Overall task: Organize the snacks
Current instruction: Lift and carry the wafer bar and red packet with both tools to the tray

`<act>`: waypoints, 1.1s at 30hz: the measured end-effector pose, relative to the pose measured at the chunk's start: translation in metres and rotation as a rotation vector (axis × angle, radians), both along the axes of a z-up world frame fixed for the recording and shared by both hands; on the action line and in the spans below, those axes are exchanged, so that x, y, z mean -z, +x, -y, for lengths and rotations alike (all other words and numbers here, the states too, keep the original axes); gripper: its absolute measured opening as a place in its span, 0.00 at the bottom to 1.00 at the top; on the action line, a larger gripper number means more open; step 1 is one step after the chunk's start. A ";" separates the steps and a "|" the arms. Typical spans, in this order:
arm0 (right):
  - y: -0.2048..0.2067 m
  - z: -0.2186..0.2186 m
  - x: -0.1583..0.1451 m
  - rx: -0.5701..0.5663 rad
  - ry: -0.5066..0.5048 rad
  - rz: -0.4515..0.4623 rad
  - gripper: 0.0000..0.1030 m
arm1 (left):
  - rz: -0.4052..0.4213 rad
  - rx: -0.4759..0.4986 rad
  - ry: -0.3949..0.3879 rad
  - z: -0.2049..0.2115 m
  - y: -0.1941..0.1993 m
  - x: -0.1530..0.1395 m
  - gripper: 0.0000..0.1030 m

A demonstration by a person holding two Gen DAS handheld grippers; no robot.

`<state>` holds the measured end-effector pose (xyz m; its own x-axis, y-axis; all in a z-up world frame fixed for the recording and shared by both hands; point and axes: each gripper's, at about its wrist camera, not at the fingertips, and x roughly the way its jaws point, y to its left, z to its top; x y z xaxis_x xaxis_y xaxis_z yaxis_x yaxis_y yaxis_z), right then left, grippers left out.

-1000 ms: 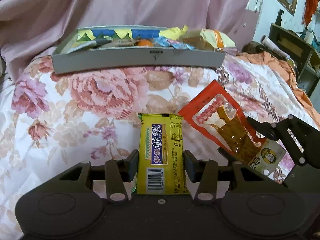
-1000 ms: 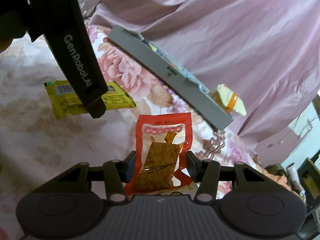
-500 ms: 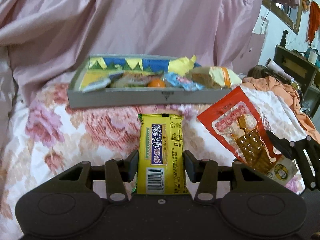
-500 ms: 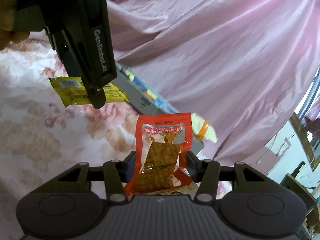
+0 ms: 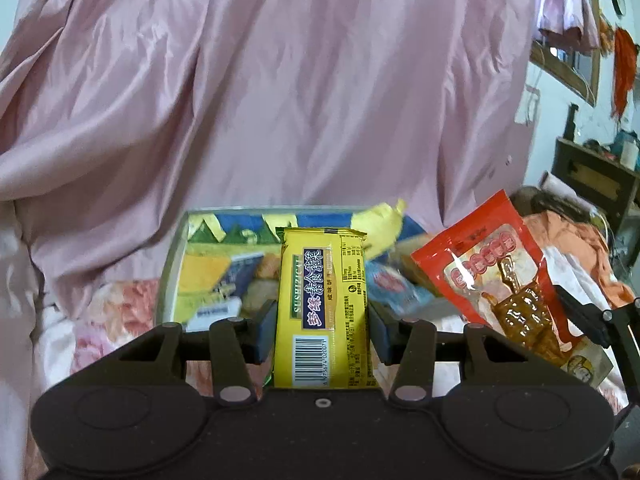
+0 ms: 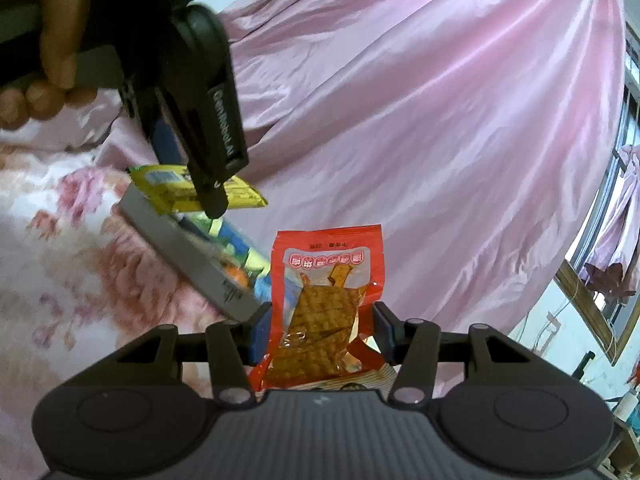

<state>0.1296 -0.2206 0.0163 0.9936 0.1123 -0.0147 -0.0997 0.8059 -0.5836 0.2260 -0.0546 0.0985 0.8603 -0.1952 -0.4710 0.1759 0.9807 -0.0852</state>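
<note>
Behind the grey tray (image 5: 170, 276), a pink satin curtain (image 5: 300, 92) fills most of both views, hanging in heavy folds down to the bed. The bed, with its rose-patterned bedspread (image 6: 60, 280), carries the tray, which sits close to the foot of the curtain. The tray holds a jumble of snacks (image 5: 224, 280): yellow, blue and orange wrappers, blurred and hard to tell apart.

Above the near edge of the tray, the left tongs (image 5: 322, 328) are clamped on a yellow biscuit packet (image 5: 324, 308), gripping it by its long sides, with the barcode end nearest the camera. In the right wrist view a hand (image 6: 44, 60) holds these tongs, and the packet hangs over the tray's near left corner.

To the right of the tray, the right tongs (image 6: 322, 334) are clamped on a red snack pouch (image 6: 326, 300), whose clear window shows brown, textured pieces. In the left wrist view the pouch (image 5: 492, 272) stands tilted beside the yellow packet, clear of the bedspread.
</note>
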 end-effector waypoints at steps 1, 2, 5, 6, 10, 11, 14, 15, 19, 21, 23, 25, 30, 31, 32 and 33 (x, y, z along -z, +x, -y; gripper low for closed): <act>0.006 0.000 -0.002 -0.003 0.002 0.006 0.55 | 0.001 -0.002 -0.003 -0.001 0.005 -0.001 0.48; 0.013 -0.001 -0.005 -0.005 0.007 0.011 0.55 | 0.002 -0.005 -0.004 -0.003 0.012 -0.001 0.48; 0.032 -0.003 -0.011 -0.008 0.018 0.027 0.55 | 0.009 -0.013 -0.012 -0.005 0.030 -0.001 0.48; 0.039 -0.004 -0.013 -0.012 0.023 0.031 0.55 | 0.013 -0.016 -0.014 -0.007 0.035 -0.001 0.48; 0.069 -0.014 -0.019 -0.036 0.019 0.038 0.55 | 0.026 -0.032 -0.020 -0.012 0.059 0.000 0.48; 0.076 -0.015 -0.020 -0.041 0.023 0.034 0.55 | 0.032 -0.034 -0.021 -0.013 0.065 0.000 0.48; 0.096 -0.018 -0.024 -0.056 0.052 0.007 0.55 | 0.058 -0.036 -0.008 -0.016 0.080 0.000 0.48; 0.102 -0.019 -0.025 -0.059 0.053 0.006 0.55 | 0.064 -0.040 -0.007 -0.018 0.086 0.001 0.48; 0.125 -0.023 -0.030 -0.077 0.059 -0.012 0.55 | 0.069 -0.054 -0.001 -0.023 0.105 0.005 0.48; 0.135 -0.024 -0.034 -0.084 0.070 -0.032 0.55 | 0.069 -0.059 0.000 -0.024 0.113 0.008 0.48; 0.143 -0.026 -0.036 -0.089 0.071 -0.053 0.55 | 0.058 -0.070 -0.009 -0.027 0.120 0.012 0.48; 0.150 -0.027 -0.036 -0.100 0.084 -0.089 0.55 | 0.040 -0.081 -0.022 -0.030 0.126 0.017 0.48; 0.165 -0.031 -0.033 -0.118 0.099 -0.161 0.55 | 0.006 -0.100 -0.045 -0.035 0.137 0.027 0.48; 0.168 -0.032 -0.032 -0.119 0.102 -0.177 0.55 | 0.002 -0.102 -0.047 -0.036 0.138 0.029 0.48; 0.171 -0.033 -0.031 -0.120 0.106 -0.190 0.55 | -0.002 -0.104 -0.048 -0.036 0.138 0.030 0.48; 0.174 -0.033 -0.030 -0.123 0.111 -0.203 0.55 | -0.007 -0.106 -0.047 -0.037 0.139 0.031 0.48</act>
